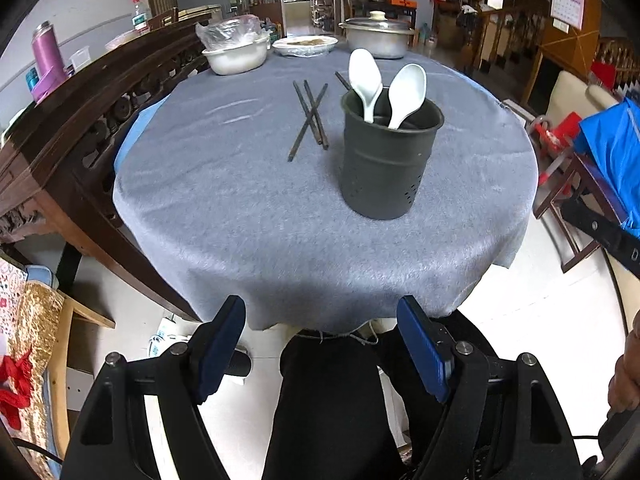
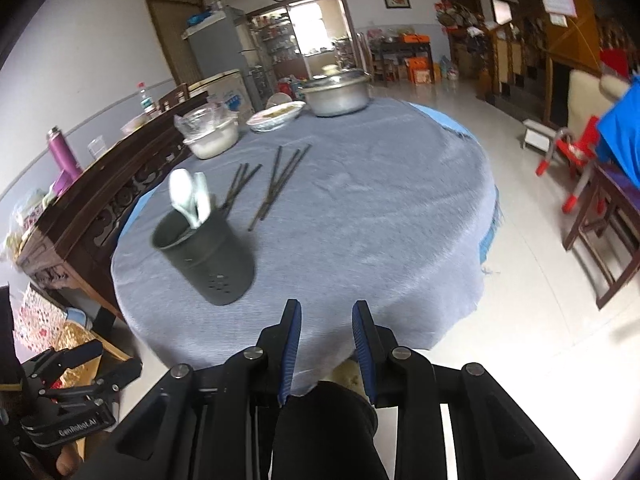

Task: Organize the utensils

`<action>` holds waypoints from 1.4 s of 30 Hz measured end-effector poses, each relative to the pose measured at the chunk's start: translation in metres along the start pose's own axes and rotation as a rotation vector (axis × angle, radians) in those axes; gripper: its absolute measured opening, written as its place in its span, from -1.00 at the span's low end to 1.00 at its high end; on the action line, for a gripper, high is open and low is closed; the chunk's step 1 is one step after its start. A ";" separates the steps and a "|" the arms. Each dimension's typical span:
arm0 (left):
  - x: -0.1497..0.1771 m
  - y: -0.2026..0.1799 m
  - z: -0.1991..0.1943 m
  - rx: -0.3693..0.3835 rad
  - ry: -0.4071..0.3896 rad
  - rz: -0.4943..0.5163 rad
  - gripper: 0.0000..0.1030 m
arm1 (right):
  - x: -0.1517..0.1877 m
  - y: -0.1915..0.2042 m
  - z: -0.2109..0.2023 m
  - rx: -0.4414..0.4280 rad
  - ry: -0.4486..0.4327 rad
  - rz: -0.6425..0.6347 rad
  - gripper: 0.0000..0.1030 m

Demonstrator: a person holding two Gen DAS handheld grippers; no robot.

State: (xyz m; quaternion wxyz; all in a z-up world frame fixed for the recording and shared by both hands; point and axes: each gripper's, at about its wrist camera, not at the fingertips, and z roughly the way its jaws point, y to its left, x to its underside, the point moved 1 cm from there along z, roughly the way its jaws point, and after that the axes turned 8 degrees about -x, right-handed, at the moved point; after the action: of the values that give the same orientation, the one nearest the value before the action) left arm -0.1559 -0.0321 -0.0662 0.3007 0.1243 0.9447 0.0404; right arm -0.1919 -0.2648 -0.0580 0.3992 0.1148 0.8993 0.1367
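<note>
Two white spoons (image 1: pixel 374 84) stand in one dark holder (image 1: pixel 386 160); several chopsticks (image 2: pixel 276 184) lie on the worktop (image 1: pixel 240 220). Left tool (image 1: pixel 320 354) spread wide, right tool (image 2: pixel 326 350) narrowly apart, both empty.

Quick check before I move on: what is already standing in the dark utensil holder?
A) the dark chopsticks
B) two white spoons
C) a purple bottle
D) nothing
B: two white spoons stand in the dark utensil holder, while the chopsticks lie on the grey tablecloth beside it.
</note>
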 end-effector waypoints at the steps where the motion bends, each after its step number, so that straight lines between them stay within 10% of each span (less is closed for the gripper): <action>1: -0.003 -0.002 0.001 -0.007 -0.006 0.005 0.52 | 0.000 -0.006 0.001 -0.001 0.002 0.013 -0.42; 21: -0.107 0.015 0.026 -0.144 -0.053 -0.023 0.52 | -0.032 -0.104 0.034 -0.017 0.071 0.153 -0.42; 31: -0.168 0.085 0.070 -0.082 -0.052 -0.193 0.52 | -0.104 -0.079 0.085 -0.056 0.133 0.082 -0.42; 42: -0.164 0.124 0.131 0.046 0.017 -0.311 0.52 | -0.155 -0.025 0.167 -0.071 0.199 0.064 -0.42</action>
State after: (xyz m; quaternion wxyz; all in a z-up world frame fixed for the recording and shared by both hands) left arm 0.0751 0.0452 -0.0624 0.2922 -0.0168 0.9558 -0.0274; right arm 0.0323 -0.3117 -0.0674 0.3072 0.1152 0.9249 0.1920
